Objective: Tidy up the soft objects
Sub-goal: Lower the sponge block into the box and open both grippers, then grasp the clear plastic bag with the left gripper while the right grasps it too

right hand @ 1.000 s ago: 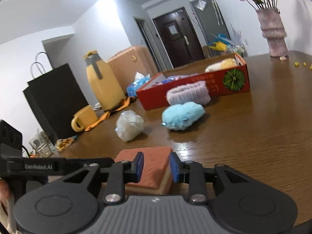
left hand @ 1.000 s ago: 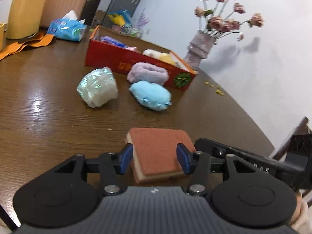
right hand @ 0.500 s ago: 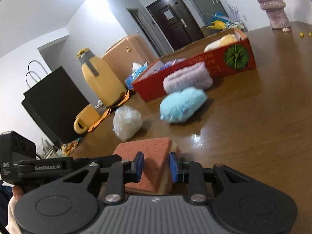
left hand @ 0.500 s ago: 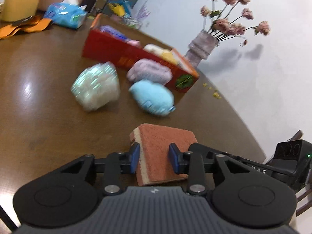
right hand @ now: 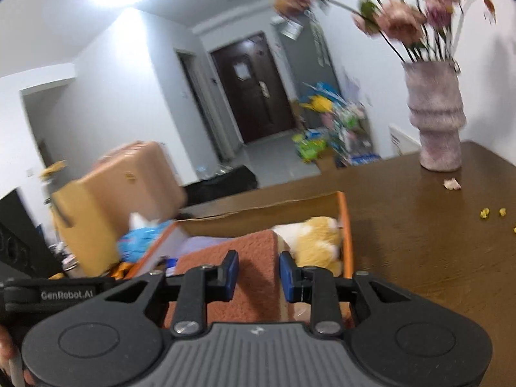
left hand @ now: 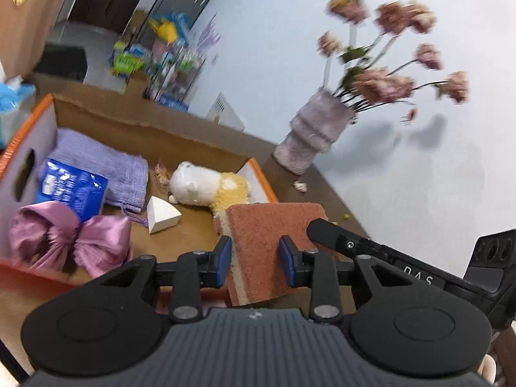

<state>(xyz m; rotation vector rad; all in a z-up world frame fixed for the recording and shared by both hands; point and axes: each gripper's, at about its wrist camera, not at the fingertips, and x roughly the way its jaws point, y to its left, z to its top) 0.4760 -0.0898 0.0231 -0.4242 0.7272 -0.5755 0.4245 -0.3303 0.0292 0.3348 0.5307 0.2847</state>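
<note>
While both tongs [left hand: 254, 259] [right hand: 258, 272] pinch the sponge [left hand: 274, 245], bare floor by box rim [left hand: 261, 177].

The right gripper [right hand: 258, 272] has its jaws pressed on a rust-topped sponge [right hand: 248, 258] with a pale yellow underside, held over an orange-rimmed cardboard box [right hand: 347, 225] on the brown table [right hand: 419, 242]. A yellow-and-white plush toy [right hand: 314, 238] lies in the box beside the sponge. A fuzzy pink vase [right hand: 435, 119] of flowers stands at the table's far corner.
</note>
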